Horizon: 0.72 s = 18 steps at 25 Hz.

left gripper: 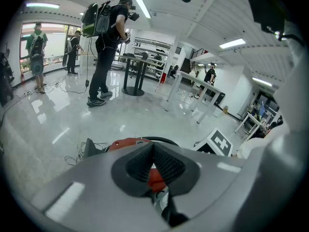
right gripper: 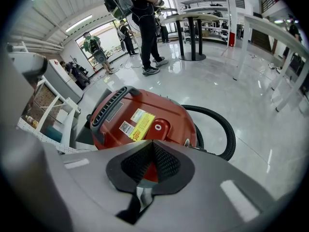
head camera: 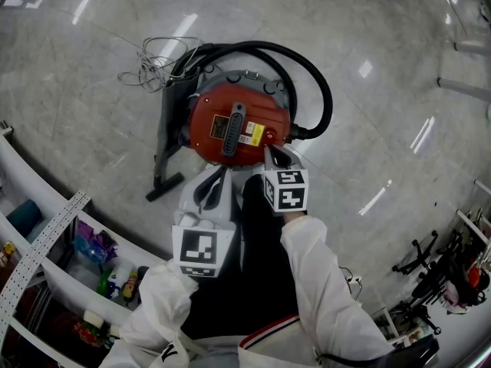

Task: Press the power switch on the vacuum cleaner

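The red domed plastic vacuum cleaner [head camera: 238,125] stood on the grey polished floor [head camera: 368,129], just ahead of both claws. The left claw [left gripper: 153,149] and right claw [right gripper: 153,146] had jaws together, nothing held. I judged the shell rigid and fairly heavy (no grasp needed). The contact point was the raised red pad [right gripper: 157,127], presumably the switch. The black handle [head camera: 232,129] ran away from me; the black ribbed hose [head camera: 322,98] left rightward.

Hose loop [head camera: 328,102] right of vacuum cleaner [head camera: 238,129]

The vacuum cleaner [head camera: 239,125] stands on the floor [head camera: 383,90], hose [head camera: 328,102] at right, shelving [head camera: 46,228] seemingly at left.
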Each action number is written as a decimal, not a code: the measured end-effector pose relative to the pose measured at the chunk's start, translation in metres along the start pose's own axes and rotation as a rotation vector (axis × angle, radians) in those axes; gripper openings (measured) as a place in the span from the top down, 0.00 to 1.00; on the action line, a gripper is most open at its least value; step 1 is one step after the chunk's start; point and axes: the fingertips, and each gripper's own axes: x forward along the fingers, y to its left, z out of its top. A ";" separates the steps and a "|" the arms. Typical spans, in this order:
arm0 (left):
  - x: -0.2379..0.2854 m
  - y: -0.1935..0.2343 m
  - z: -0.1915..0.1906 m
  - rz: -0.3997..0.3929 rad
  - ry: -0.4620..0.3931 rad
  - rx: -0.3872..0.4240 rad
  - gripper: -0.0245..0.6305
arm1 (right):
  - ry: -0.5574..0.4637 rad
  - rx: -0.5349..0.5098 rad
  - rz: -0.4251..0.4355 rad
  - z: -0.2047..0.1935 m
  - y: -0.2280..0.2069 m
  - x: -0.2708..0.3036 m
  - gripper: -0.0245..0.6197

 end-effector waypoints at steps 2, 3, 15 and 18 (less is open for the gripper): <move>0.000 0.000 -0.001 0.000 0.000 -0.002 0.96 | -0.008 -0.003 -0.008 0.000 0.000 0.000 0.96; 0.000 0.000 -0.001 0.001 0.001 -0.002 0.96 | -0.009 -0.002 -0.010 0.000 0.000 -0.001 0.96; -0.006 0.002 0.000 0.007 -0.008 0.007 0.96 | 0.014 0.009 -0.007 -0.001 -0.002 0.003 0.96; -0.012 0.003 0.002 0.012 -0.012 0.009 0.96 | 0.023 0.013 -0.016 0.000 -0.005 0.001 0.96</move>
